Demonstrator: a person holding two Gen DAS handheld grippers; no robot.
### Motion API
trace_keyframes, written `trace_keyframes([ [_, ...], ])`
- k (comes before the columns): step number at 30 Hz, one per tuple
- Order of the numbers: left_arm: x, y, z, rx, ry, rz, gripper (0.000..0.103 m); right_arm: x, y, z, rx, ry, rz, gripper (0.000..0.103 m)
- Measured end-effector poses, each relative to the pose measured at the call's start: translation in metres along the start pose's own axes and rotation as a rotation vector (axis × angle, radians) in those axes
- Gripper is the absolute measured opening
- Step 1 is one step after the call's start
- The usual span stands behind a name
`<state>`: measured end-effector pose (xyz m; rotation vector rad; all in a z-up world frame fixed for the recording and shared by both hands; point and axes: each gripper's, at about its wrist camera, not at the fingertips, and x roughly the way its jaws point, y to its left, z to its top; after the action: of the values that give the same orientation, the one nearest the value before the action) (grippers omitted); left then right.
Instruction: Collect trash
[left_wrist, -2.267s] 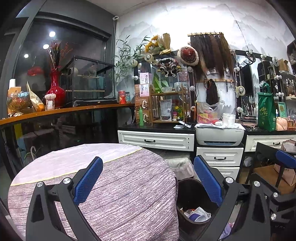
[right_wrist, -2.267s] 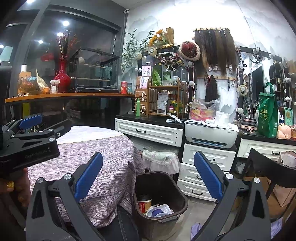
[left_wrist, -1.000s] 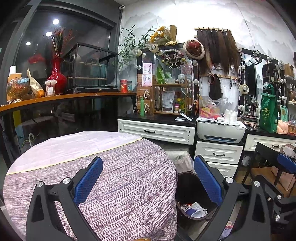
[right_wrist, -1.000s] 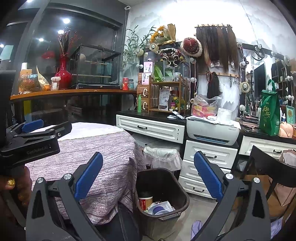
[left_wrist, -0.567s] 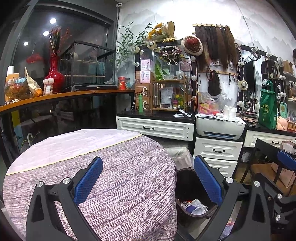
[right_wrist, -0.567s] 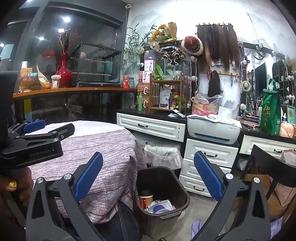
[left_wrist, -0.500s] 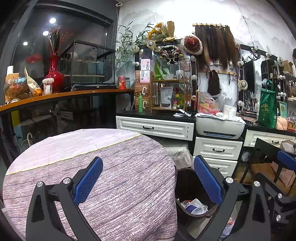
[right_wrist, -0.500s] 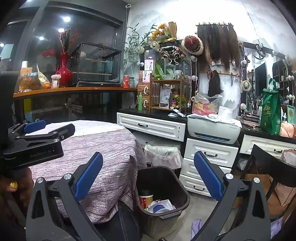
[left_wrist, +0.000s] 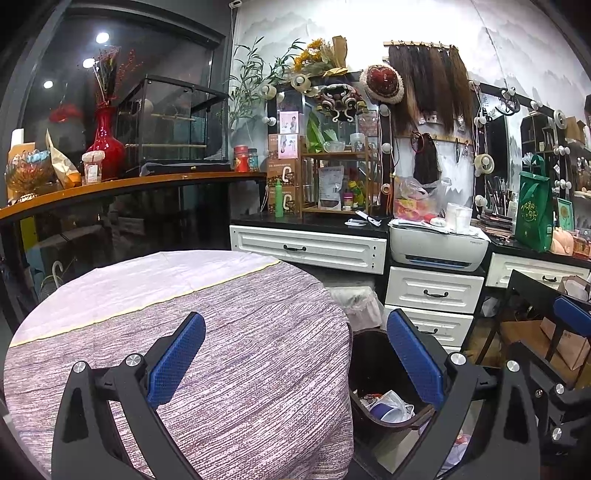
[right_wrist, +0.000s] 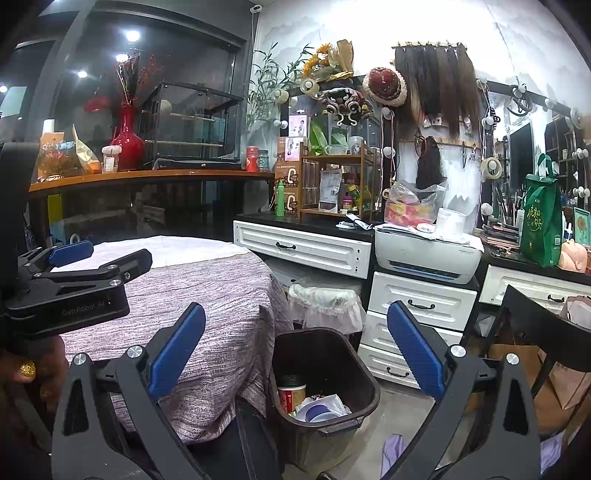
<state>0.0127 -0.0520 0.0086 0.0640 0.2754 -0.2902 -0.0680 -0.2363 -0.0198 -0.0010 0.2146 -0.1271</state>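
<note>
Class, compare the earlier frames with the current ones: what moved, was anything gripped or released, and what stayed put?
Only small camera drift: nothing was gripped or released. The left gripper and right gripper stay open and empty. The dark bin beside the cloth-covered table keeps its cup and wrappers unchanged.

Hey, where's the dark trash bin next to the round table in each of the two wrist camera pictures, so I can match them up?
Left wrist view: the dark trash bin sits lower right of centre, partly hidden behind the round table and the left gripper's right finger.
Right wrist view: the bin stands bottom centre, between the open fingers of the right gripper, its trash visible.
Shared landmark: the white printer above and behind it.
</note>
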Motion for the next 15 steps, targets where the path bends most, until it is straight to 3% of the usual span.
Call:
trace_keyframes([
  [15,0.002,0.0011,-0.0032,-0.002,0.006,-0.005,0.097,0.002,0.0004,-0.0013,0.001,0.008,0.002,0.097],
])
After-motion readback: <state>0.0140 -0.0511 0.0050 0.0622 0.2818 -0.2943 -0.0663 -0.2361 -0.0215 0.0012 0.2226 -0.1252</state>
